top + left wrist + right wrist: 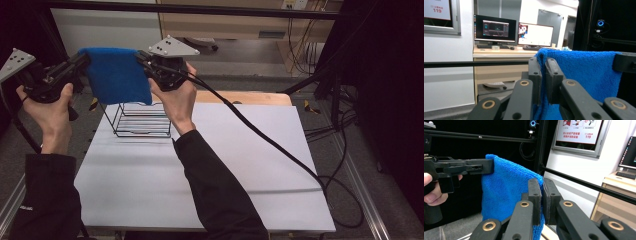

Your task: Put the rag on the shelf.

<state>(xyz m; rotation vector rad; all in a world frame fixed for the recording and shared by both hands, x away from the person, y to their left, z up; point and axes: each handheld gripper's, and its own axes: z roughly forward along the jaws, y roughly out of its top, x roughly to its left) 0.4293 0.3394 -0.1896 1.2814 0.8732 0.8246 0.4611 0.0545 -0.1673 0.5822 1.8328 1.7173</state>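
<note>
Two grippers are holding a blue cloth (116, 75) stretched in the air above a black wire rack (142, 120) standing on the white surface (210, 170). The left gripper (82, 62) is pinching one top corner with its fingers (535, 72) clamped together on the fabric. The right gripper (145, 62) is clamping the other top corner, fingers (534, 195) closed on the cloth.

The high view is dim overall, with its left and right margins nearly black. The white surface (240, 165) is the brightest area and shows no glare; soft shadows run across it at centre and lower right. The image is slightly soft and grainy. In the left gripper view, the monitors (495, 28) in the upper centre are sharp, bright and partly overexposed. In the right gripper view, the poster (580, 131) at upper right appears washed out, while the left half is dark.
</note>
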